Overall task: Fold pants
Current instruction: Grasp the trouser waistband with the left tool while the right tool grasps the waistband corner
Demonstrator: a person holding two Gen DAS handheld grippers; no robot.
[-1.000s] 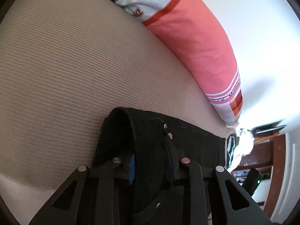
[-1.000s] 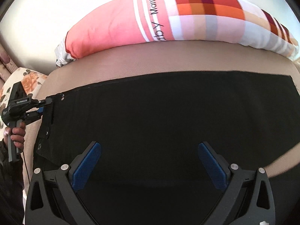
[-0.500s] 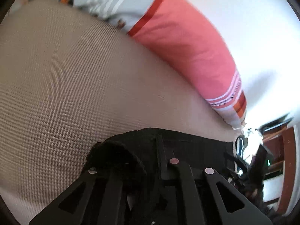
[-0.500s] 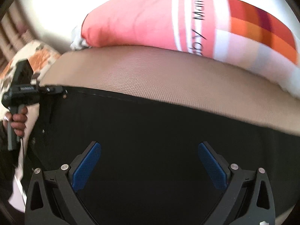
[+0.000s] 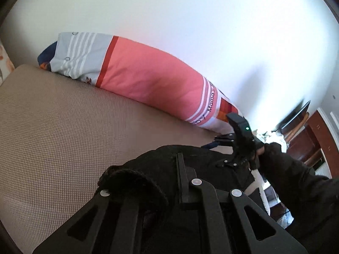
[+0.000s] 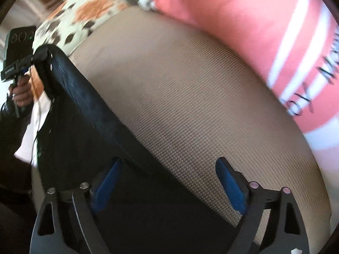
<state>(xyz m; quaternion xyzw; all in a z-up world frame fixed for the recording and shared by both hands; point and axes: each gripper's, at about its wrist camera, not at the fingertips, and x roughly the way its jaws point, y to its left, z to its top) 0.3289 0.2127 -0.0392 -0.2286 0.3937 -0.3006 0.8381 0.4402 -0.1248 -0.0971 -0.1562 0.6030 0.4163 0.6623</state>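
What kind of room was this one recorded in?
Most likely a bedroom at home: a beige woven mattress cover, a long pink striped bolster pillow lying along a plain white wall, and a floral-print pillow at one end.

My matte black plastic right gripper [image 6: 169, 182] has blue rubber pads [image 6: 231, 188], silver screws; dark knit sleeve [image 5: 296, 182]

Both fisheye views are bowed and vignetted at corners; white wall [image 5: 211, 31] is blown out by daylight, black pants [image 6: 80, 114] lack detail, right view is motion-blurred
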